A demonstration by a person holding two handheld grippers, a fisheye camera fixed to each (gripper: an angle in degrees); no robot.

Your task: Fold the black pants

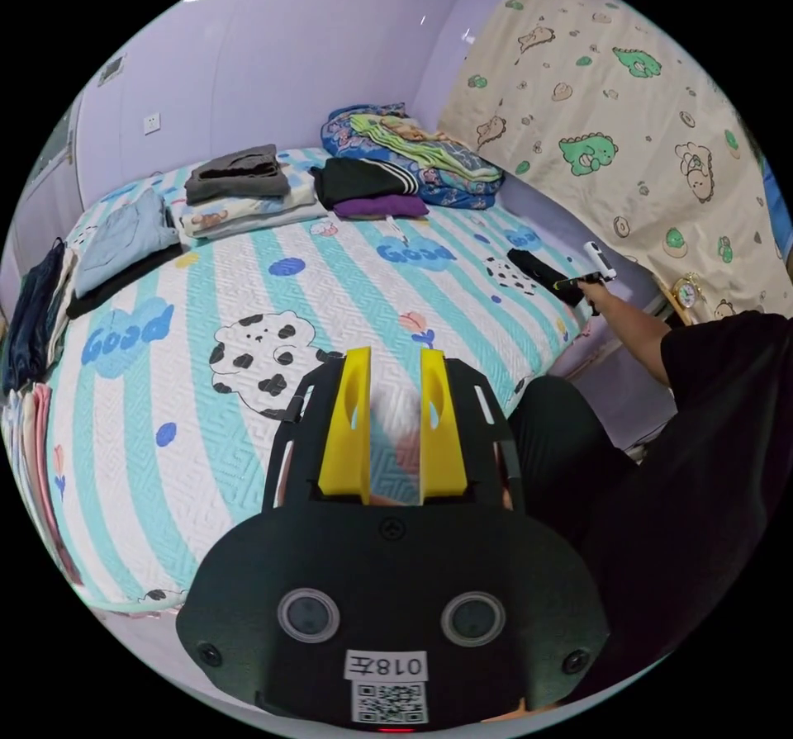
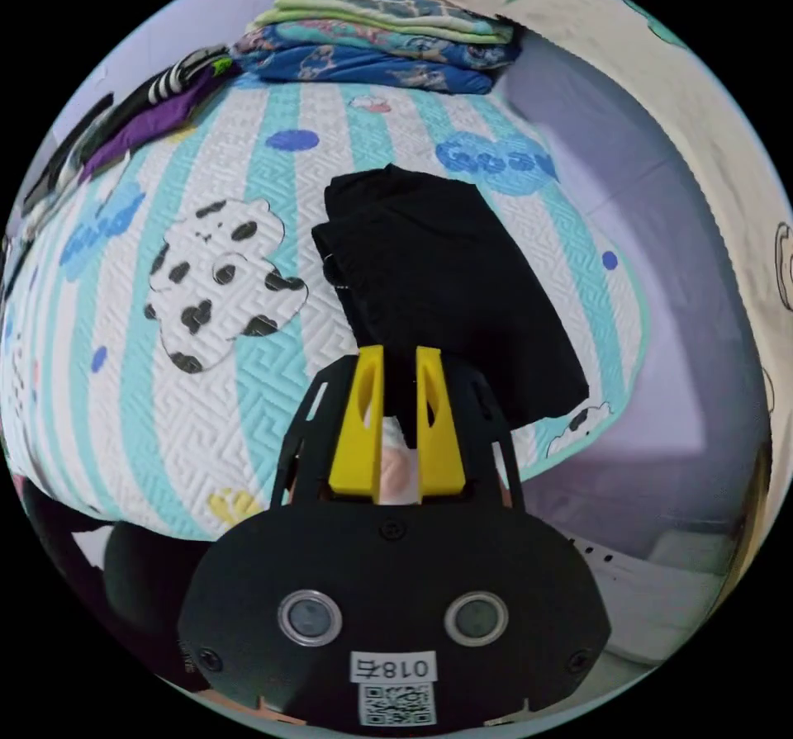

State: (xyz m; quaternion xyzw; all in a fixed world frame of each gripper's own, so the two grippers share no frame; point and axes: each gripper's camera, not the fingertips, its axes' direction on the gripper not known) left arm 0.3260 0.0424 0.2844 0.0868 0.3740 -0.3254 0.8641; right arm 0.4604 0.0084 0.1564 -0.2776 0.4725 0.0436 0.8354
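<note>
- A bedroom with pale lilac walls: a bed under a quilt of teal and white stripes with cartoon prints takes up most of both views, and a cream curtain printed with green dinosaurs hangs along its far side.
- Folded clothes lie along the head of the bed in the left gripper view: a grey pile on a printed sheet, a black garment with white stripes over a purple one, and a stack of blue patterned bedding in the corner.
- More folded pieces, blue and dark, sit along the bed's left edge.
- The black pants lie folded into a compact bundle near the bed's edge by the curtain side, one corner hanging just past the quilt's rim.
- The right gripper has its yellow jaws set a little apart, with the near edge of the pants lying between them; whether both jaws press on the cloth I cannot tell.
- The left gripper hovers over bare quilt, jaws parted with nothing between them.
- In the left gripper view a person's arm in a black sleeve reaches out to the pants with the other gripper.
</note>
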